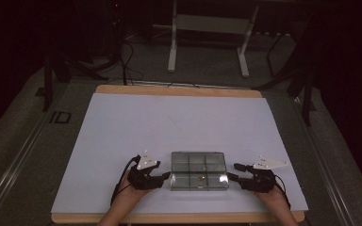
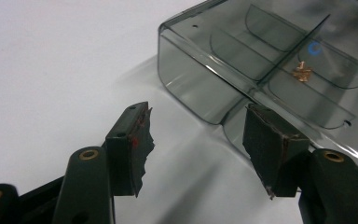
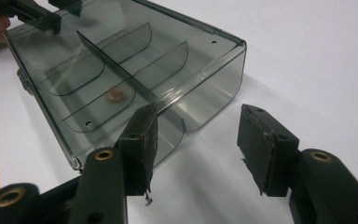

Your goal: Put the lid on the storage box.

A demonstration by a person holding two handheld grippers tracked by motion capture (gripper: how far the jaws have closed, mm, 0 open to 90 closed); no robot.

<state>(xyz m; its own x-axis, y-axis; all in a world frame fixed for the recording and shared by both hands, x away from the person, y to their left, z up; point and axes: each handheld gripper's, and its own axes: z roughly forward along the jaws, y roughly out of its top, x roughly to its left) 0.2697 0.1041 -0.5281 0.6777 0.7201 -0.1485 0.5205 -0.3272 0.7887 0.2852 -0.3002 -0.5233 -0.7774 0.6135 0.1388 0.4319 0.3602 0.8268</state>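
bench (image 1: 122,122): white sheet on top | clear box (image 1: 199,170): 6 compartments, near front edge, between both tools | left hand-held gripper (image 1: 166,176): jaws wide, at box's left end | right hand-held gripper (image 1: 233,172): jaws wide, at right end | small brown piece (image 1: 201,178): front middle compartment

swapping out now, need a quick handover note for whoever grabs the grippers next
Left gripper: open, at the left end of the clear compartment box, holding nothing.
Right gripper: open, at the box's right end, holding nothing.
The box sits lid shut on the white table, near the front edge. A small brown piece lies in the front middle compartment.
Done: both grippers lined up at the ends.
Left: probably grip and handle the box; neither clamps it yet.
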